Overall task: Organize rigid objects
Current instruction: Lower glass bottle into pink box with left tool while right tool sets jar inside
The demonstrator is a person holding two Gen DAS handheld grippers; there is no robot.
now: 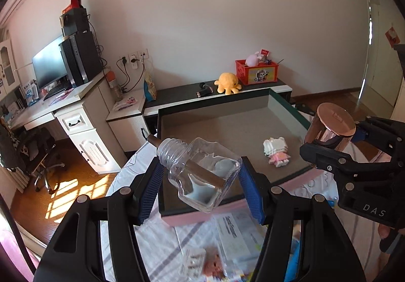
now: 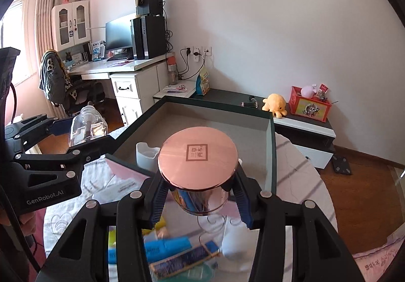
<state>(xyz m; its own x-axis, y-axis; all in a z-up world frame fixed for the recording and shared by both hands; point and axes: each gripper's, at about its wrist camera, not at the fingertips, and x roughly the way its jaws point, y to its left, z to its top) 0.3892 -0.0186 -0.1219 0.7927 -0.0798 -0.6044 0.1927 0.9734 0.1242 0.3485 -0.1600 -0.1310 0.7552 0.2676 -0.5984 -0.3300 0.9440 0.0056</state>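
My left gripper (image 1: 200,188) is shut on a clear glass bottle (image 1: 202,175) with a threaded neck, tilted, held above the near edge of an open dark green box (image 1: 227,127). My right gripper (image 2: 200,196) is shut on a shiny tin with a rose-gold lid (image 2: 198,158), held above the box's near side; it also shows in the left wrist view (image 1: 329,127). A small pink and white block figure (image 1: 277,153) lies on the box floor. A white cup (image 2: 146,155) stands in the box (image 2: 270,145). The bottle also shows in the right wrist view (image 2: 87,127).
The box rests on a round table with a white cloth (image 2: 303,175). Papers (image 1: 235,234), blue packets (image 2: 167,244) and small items lie on the cloth near me. A low cabinet behind holds a yellow plush octopus (image 1: 226,82) and a red toy box (image 1: 255,72).
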